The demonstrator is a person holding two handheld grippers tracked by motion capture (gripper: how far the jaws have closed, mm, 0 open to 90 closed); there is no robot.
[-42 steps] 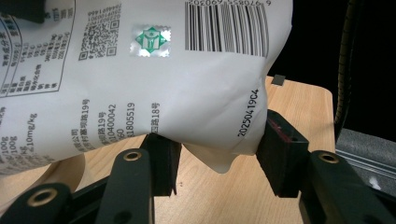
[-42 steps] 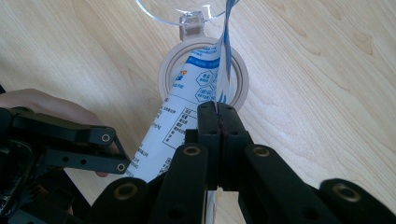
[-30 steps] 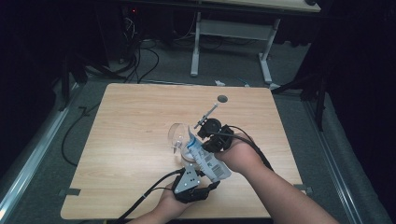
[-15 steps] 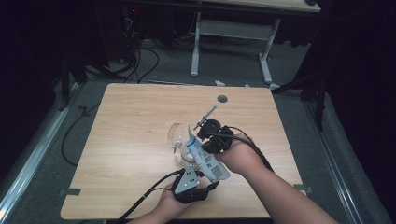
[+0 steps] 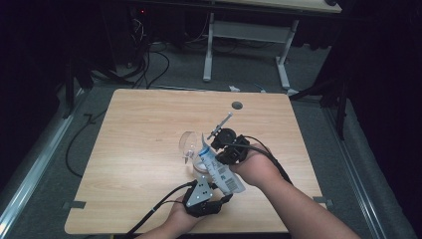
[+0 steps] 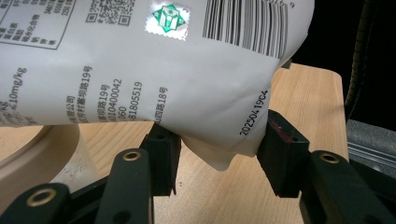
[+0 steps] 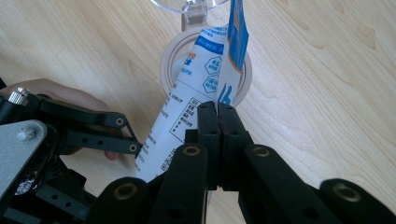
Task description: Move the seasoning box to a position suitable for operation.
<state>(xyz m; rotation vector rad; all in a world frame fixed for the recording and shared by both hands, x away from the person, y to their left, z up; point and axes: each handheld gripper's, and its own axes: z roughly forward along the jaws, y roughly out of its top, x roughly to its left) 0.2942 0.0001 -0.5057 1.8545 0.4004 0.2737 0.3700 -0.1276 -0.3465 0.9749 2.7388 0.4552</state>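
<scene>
Two black grippers, left gripper [image 5: 205, 175] and right gripper [image 5: 219, 144], with brass-ringed pivot holes along the linkages. Grey three-cornered plate [image 5: 199, 190] with small screws atop the left one. Black cables trailing from both; forearms bare, no sleeves.

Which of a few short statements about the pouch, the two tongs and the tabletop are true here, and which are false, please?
1. Both tongs grip the same pouch. True: the right tongs pinch its edge and the left tongs clamp its bottom corner.
2. The pouch lies flat on the table. False: it is held up, slanting above the wood.
3. A clear lid with a tab sits on the table just past the pouch. True.
4. The right tongs are wide open. False: their jaws are pressed together on the pouch.
5. The pouch is plain and unprinted. False: it carries a barcode, text and blue print.
</scene>
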